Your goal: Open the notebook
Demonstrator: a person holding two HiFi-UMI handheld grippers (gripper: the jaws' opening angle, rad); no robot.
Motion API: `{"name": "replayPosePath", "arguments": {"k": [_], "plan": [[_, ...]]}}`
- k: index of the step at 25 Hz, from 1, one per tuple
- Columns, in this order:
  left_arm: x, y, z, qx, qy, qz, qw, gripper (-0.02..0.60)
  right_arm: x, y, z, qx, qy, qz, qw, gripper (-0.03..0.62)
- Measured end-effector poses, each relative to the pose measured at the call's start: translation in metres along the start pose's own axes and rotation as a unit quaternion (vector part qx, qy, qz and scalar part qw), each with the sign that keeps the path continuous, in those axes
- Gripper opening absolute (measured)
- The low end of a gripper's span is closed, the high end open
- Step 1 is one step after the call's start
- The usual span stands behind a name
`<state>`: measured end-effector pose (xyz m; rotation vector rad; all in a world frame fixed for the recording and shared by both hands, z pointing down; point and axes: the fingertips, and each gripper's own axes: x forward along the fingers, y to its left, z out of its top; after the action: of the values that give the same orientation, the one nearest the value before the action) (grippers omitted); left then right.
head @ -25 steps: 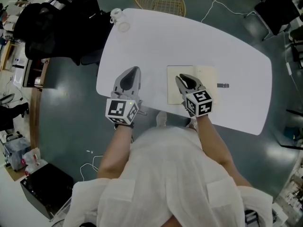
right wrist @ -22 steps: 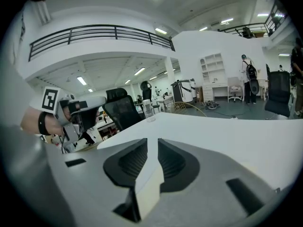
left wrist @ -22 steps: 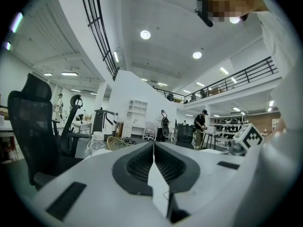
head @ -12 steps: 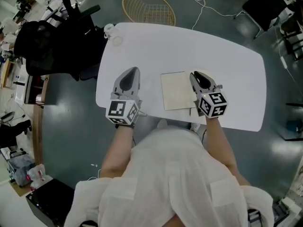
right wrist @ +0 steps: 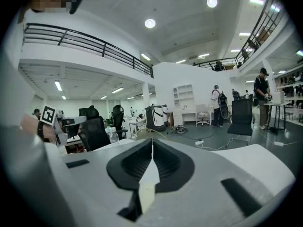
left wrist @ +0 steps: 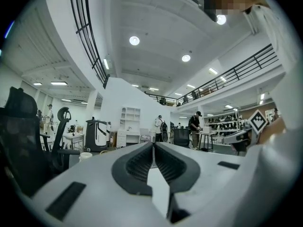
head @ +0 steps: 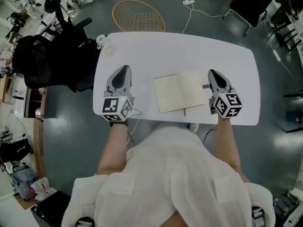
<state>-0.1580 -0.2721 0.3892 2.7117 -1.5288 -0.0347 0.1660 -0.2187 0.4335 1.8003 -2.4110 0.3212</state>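
In the head view I see the notebook (head: pixel 182 91) lying open and flat on the white table (head: pixel 175 51), near the table's near edge and about midway between my two tools. Its pale pages face up, with the spine crease running from near to far. My left tool (head: pixel 123 69) rests on the table well to the left of the notebook, apart from it, pointing away from me. My right tool (head: pixel 211 73) sits just beside the notebook's right edge, also pointing away. I cannot tell from here whether it touches the page. A small dark item lies at that same edge, too small for me to identify. On the floor beyond the table's far side stands a wicker basket (head: pixel 138 14), and a black chair (head: pixel 52 56) stands off the table's left end.

In the left gripper view, my left tool is clenched. Its two dark pads meet along a thin line at the tip and there is nothing between them. The white table surface stretches beyond. At the far right of this view I can see the marker cube of my right tool.

In the right gripper view, my right tool is clenched too, with its pads pressed together and empty. My left tool's marker cube shows at the left edge, and a hall with desks and people fills the background.
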Motion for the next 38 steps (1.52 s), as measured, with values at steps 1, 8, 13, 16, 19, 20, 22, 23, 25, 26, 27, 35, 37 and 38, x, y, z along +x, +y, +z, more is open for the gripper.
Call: {"name": "replayPosePath", "arguments": {"k": [1,8,13,16,19,20,22,23,25,26,27,35,37,38], "plan": [[0.0,0.001,0.002,0.001,-0.002,0.001,1.0,0.017,-0.006,-0.006,0.007,-0.004,-0.013,-0.007,1.0,0.009],[-0.005,0.007,0.03,0.017,-0.027,0.015,0.9994,0.017,-0.038,-0.022,0.058,-0.004,-0.097,-0.031,0.995,0.006],[-0.008,0.007,0.055,0.026,-0.047,0.011,0.9985,0.017,-0.044,-0.016,0.084,-0.034,-0.118,-0.033,0.992,0.005],[-0.01,0.006,0.062,0.026,-0.052,0.01,0.9983,0.017,-0.048,-0.015,0.093,-0.035,-0.126,-0.031,0.991,0.005],[-0.01,0.006,0.066,0.029,-0.054,0.01,0.9981,0.017,-0.05,-0.016,0.101,-0.035,-0.136,-0.033,0.99,0.005],[-0.009,0.006,0.066,0.029,-0.055,0.01,0.998,0.017,-0.05,-0.017,0.103,-0.034,-0.14,-0.033,0.989,0.005],[-0.009,0.006,0.067,0.028,-0.055,0.011,0.998,0.017,-0.051,-0.018,0.107,-0.032,-0.147,-0.034,0.988,0.005],[-0.009,0.005,0.068,0.028,-0.055,0.011,0.998,0.017,-0.052,-0.018,0.108,-0.031,-0.15,-0.034,0.988,0.005],[-0.005,0.002,0.071,0.03,-0.056,0.008,0.9979,0.017,-0.052,-0.02,0.113,-0.033,-0.154,-0.033,0.987,0.005],[-0.003,0.0,0.073,0.032,-0.057,0.006,0.9978,0.017,-0.052,-0.02,0.115,-0.036,-0.154,-0.033,0.987,0.005],[-0.002,-0.001,0.074,0.033,-0.058,0.004,0.9978,0.017,-0.051,-0.02,0.115,-0.039,-0.153,-0.033,0.987,0.005],[0.003,-0.007,0.077,0.034,-0.062,-0.006,0.9975,0.017,-0.047,-0.018,0.112,-0.048,-0.146,-0.034,0.988,0.003],[0.004,-0.01,0.077,0.035,-0.062,-0.008,0.9974,0.017,-0.048,-0.019,0.112,-0.051,-0.144,-0.034,0.988,0.003],[0.004,-0.011,0.077,0.035,-0.063,-0.009,0.9973,0.017,-0.049,-0.019,0.112,-0.052,-0.144,-0.034,0.988,0.003]]}}
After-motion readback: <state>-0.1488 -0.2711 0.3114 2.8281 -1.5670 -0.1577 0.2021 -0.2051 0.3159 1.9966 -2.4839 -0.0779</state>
